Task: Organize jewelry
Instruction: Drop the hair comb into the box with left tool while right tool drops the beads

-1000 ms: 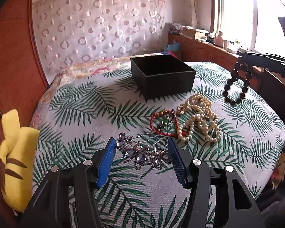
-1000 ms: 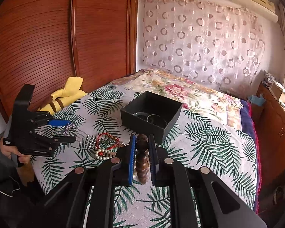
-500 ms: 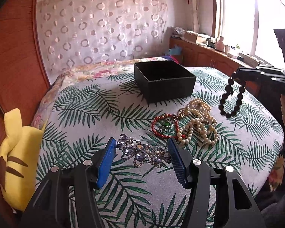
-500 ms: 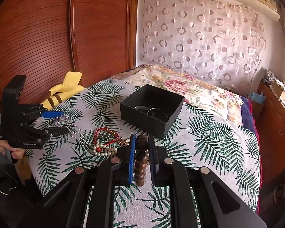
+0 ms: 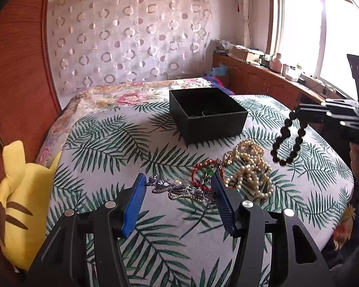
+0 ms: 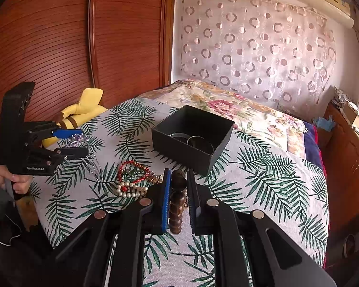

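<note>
My left gripper [image 5: 178,179] is shut on a jeweled hair comb [image 5: 179,189] and holds it above the leaf-print cloth; it also shows in the right wrist view [image 6: 76,140]. My right gripper [image 6: 178,175] is shut on a dark wooden bead bracelet [image 6: 178,203], which hangs from its fingers in the left wrist view [image 5: 288,141]. An open black box [image 5: 207,113] stands farther back, with bangles [image 6: 198,142] inside. A red bead bracelet [image 5: 204,173] and a pearl necklace [image 5: 251,169] lie on the cloth between the grippers and the box.
A yellow plush toy [image 5: 19,203] lies at the left edge of the bed. A wooden wardrobe [image 6: 59,47] stands at the left. A wooden cabinet [image 5: 263,81] with small items runs under the window at the right.
My left gripper has lifted the hair comb off the cloth and held its grip. My right gripper, holding the bead bracelet, has drawn back slightly from the box.
</note>
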`<action>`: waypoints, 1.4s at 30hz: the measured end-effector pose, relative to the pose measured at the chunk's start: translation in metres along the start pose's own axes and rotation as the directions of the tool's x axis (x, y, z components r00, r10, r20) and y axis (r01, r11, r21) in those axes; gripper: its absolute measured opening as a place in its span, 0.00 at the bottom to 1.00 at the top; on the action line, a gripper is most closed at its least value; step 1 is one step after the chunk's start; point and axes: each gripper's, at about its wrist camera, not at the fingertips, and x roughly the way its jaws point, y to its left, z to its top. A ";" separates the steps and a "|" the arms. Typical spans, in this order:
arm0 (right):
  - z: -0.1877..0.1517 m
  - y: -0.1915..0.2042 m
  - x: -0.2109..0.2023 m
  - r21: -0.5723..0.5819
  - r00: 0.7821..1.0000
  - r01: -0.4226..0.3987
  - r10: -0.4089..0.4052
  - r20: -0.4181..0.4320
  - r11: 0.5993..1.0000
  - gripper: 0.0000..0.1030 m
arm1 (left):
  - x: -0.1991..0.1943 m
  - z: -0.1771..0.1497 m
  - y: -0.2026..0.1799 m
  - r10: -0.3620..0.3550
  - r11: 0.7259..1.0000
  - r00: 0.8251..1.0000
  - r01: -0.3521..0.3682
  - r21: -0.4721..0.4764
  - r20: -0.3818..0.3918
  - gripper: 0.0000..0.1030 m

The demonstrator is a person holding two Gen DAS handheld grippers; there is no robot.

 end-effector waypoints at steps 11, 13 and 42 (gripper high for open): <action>0.010 -0.011 0.000 0.003 1.000 0.017 -0.017 0.019 1.000 0.14 | 0.000 0.030 -0.016 -0.025 0.999 0.999 0.023 0.032 0.048 0.52; 0.015 -0.014 0.000 0.000 0.999 0.025 -0.025 0.028 1.000 0.14 | 0.000 0.039 -0.019 -0.029 0.999 0.998 0.026 0.042 0.063 0.52; 0.092 -0.062 0.073 0.043 0.998 -0.008 0.005 0.056 0.999 0.14 | 0.114 0.131 -0.010 -0.049 0.998 0.997 0.051 -0.044 0.051 0.52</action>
